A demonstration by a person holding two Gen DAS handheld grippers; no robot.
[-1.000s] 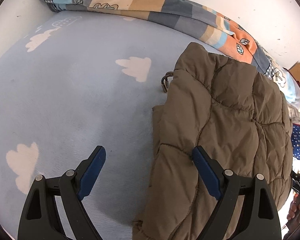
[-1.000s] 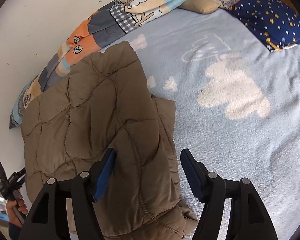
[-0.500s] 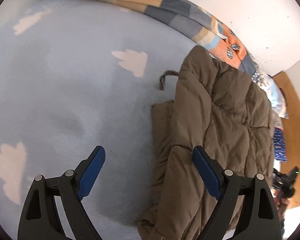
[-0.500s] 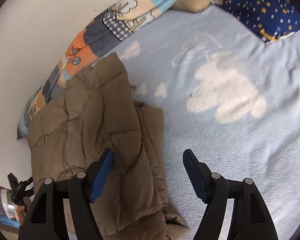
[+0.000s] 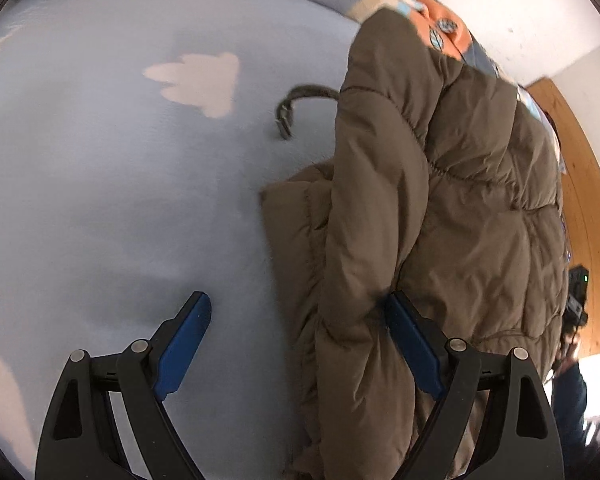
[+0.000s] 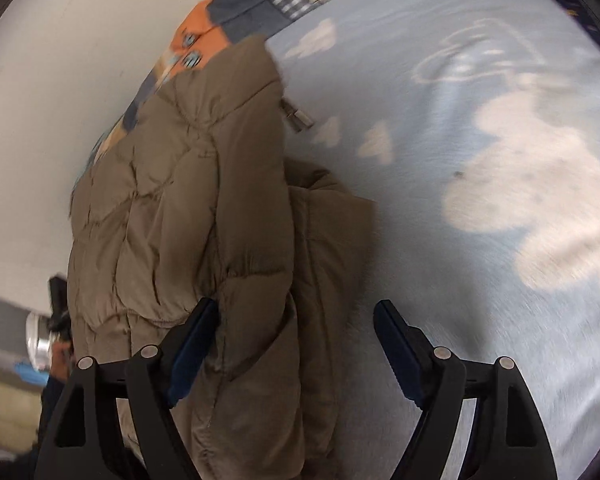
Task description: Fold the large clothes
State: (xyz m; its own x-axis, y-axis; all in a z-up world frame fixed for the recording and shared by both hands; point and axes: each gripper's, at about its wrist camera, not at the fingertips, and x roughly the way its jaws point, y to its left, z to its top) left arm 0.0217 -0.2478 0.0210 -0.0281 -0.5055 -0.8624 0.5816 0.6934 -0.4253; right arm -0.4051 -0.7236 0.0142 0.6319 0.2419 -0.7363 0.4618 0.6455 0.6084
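Pale blue cloud-print bedsheet (image 5: 100,208), patchwork quilt (image 6: 236,12) along white wall (image 5: 520,8), wooden panel (image 5: 588,200)

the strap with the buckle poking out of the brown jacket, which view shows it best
The left wrist view: the strap curves out from under the brown jacket across bare blue blanket, its whole length visible though blurred. The right wrist view shows only its short buckle end past the jacket's edge.

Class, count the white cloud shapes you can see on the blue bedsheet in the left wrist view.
2: one cloud far from the tongs, left of the jacket; one cut off at the left edge. The jacket may hide more.
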